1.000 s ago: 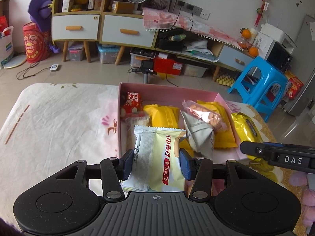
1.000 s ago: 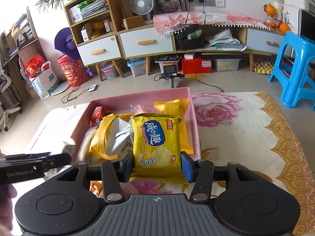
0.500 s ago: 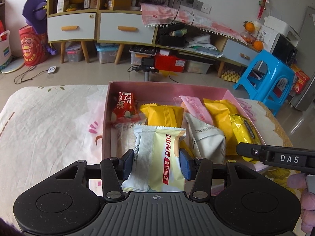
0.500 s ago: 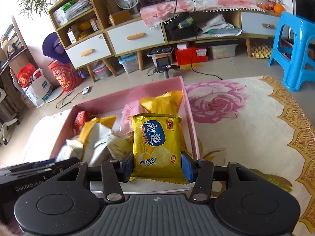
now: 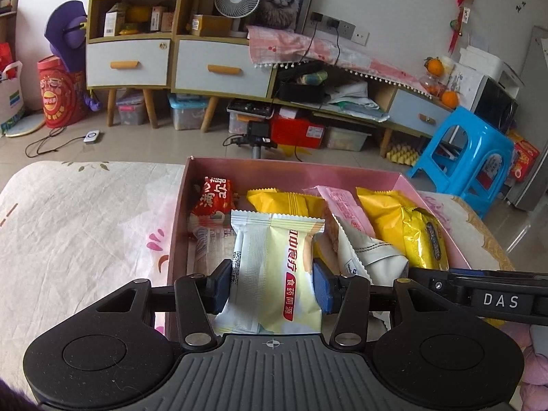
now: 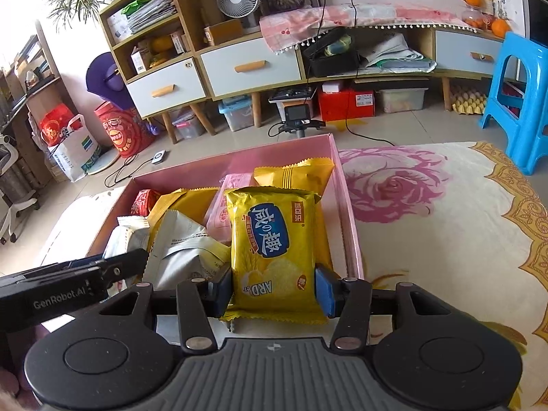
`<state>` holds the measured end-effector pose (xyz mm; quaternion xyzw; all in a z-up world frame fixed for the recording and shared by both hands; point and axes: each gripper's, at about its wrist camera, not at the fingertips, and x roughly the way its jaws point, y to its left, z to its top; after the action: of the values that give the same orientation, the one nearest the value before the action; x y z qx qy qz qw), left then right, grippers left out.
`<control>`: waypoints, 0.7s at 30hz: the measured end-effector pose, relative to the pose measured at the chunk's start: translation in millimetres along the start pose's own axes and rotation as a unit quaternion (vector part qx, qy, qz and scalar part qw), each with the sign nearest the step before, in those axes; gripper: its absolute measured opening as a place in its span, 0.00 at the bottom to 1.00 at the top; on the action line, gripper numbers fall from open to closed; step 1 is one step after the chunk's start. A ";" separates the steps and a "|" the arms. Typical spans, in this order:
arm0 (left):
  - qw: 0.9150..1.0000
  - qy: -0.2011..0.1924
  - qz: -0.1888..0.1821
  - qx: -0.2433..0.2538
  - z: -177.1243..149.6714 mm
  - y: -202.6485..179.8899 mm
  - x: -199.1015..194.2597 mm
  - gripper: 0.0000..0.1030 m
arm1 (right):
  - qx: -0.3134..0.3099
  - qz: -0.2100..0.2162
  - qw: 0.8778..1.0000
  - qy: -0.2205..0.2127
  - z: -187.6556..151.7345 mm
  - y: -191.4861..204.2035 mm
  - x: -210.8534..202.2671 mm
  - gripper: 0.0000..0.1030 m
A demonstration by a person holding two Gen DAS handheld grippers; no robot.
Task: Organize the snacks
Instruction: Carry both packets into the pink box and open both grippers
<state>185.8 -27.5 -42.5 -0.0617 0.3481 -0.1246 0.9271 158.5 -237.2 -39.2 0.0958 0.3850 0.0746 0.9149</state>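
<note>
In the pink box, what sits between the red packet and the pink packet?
A yellow packet lies between the red packet and the pink packet at the back of the pink box; the left wrist view shows it.

Each gripper had a dark grey ribbed body flanked by two rounded black housings with shallow circular recesses. Black linkage arms with silver rivets ran forward to blue pads. A small crosshair mark sat at the front centre of the ribbed body. The left gripper [image 5: 270, 286] showed this build from its own camera, as did the right gripper [image 6: 272, 286]. The right one's side read "DAS" in white; the left one's read "GenRobot.AI".
</note>
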 end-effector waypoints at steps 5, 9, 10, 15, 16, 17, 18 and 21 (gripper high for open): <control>1.000 0.001 0.000 0.000 0.3 -0.8 -0.8 0.51 | 0.001 -0.001 1.000 -0.006 -0.3 -1.3 -3.6 0.46; 1.000 0.013 0.000 0.005 0.0 -4.0 -4.9 0.63 | 0.008 -0.001 1.000 -0.019 4.2 0.1 -13.3 0.65; 1.000 0.015 0.000 0.009 0.1 -5.4 -6.5 0.65 | 0.007 0.000 1.000 -0.025 5.4 0.4 -16.5 0.67; 0.999 0.020 0.013 0.028 -1.4 -13.2 -18.7 0.79 | 0.007 -0.001 1.000 -0.028 7.8 0.2 -27.4 0.69; 0.999 0.022 0.013 0.030 -1.4 -14.1 -21.4 0.80 | 0.005 -0.002 1.000 -0.029 7.9 0.3 -29.5 0.70; 0.999 0.023 0.014 0.032 -1.4 -15.0 -24.3 0.82 | 0.003 -0.004 1.000 -0.030 8.0 0.6 -32.0 0.71; 0.999 0.024 0.015 0.036 -1.6 -15.3 -27.8 0.84 | 0.001 -0.005 1.000 -0.030 7.9 0.9 -34.7 0.72; 0.999 0.027 0.017 0.043 -1.3 -17.2 -37.8 0.86 | -0.005 -0.009 1.000 -0.026 6.2 2.1 -43.3 0.75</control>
<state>154.2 -33.7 -16.2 -0.0122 0.3681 -0.1255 0.9212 132.8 -245.0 -4.6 0.0896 0.3611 0.0660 0.9259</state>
